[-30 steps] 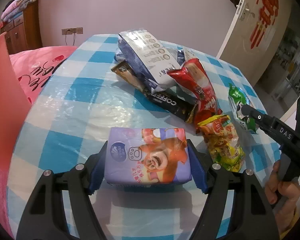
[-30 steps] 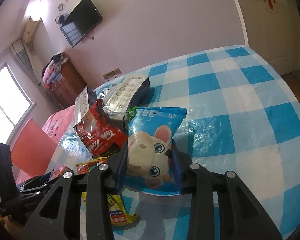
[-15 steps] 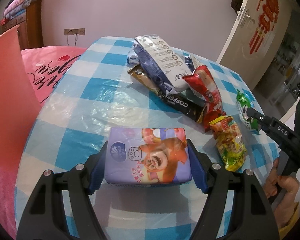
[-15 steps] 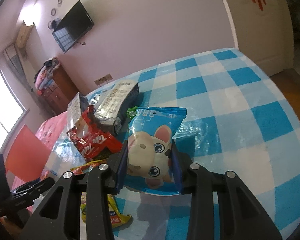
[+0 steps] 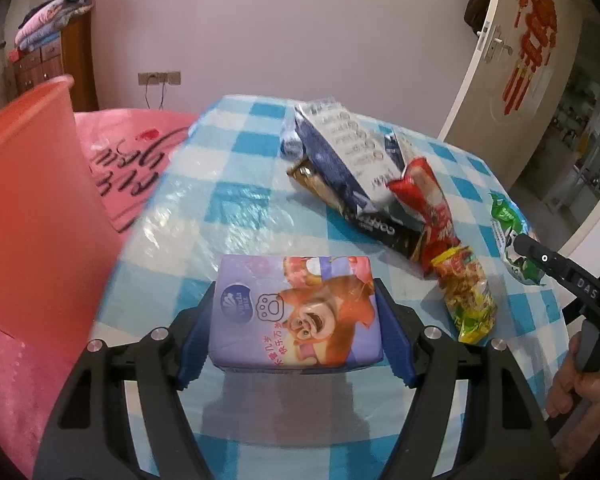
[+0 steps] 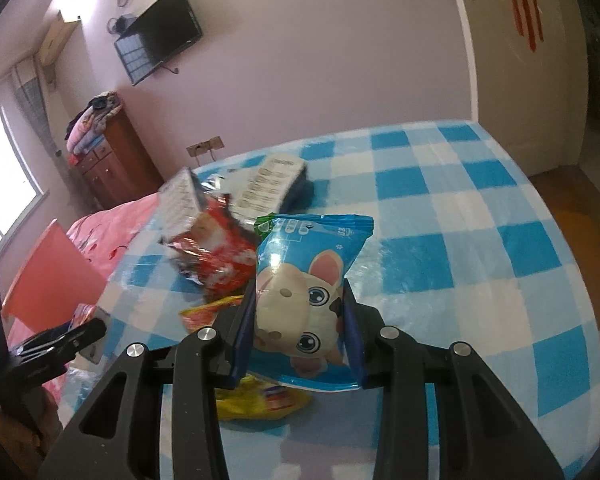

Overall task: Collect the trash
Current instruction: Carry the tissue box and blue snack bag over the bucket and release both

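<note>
My left gripper (image 5: 296, 328) is shut on a purple tissue pack (image 5: 296, 312) with a cartoon bear, held above the blue checked table (image 5: 228, 224). My right gripper (image 6: 300, 332) is shut on a blue snack bag (image 6: 308, 292) printed with a cartoon dog. In the left wrist view the right gripper (image 5: 540, 258) shows at the right edge, clamping that bag's green-and-white side (image 5: 508, 232). Several wrappers lie on the table: a blue-white bag (image 5: 340, 148), a black coffee pack (image 5: 384, 228), a red bag (image 5: 428, 204) and a yellow bag (image 5: 468, 304).
An orange-red bin (image 5: 32, 208) stands left of the table, beside a pink bed cover (image 5: 132, 152). In the right wrist view the bin (image 6: 56, 276) is at lower left, with the left gripper (image 6: 52, 348) near it. A door (image 5: 516, 68) is at the right.
Both grippers have lifted and drawn back from the wrapper pile, each keeping its pack. The orange-red bin fills more of the left wrist view. The right wrist view has tilted.
</note>
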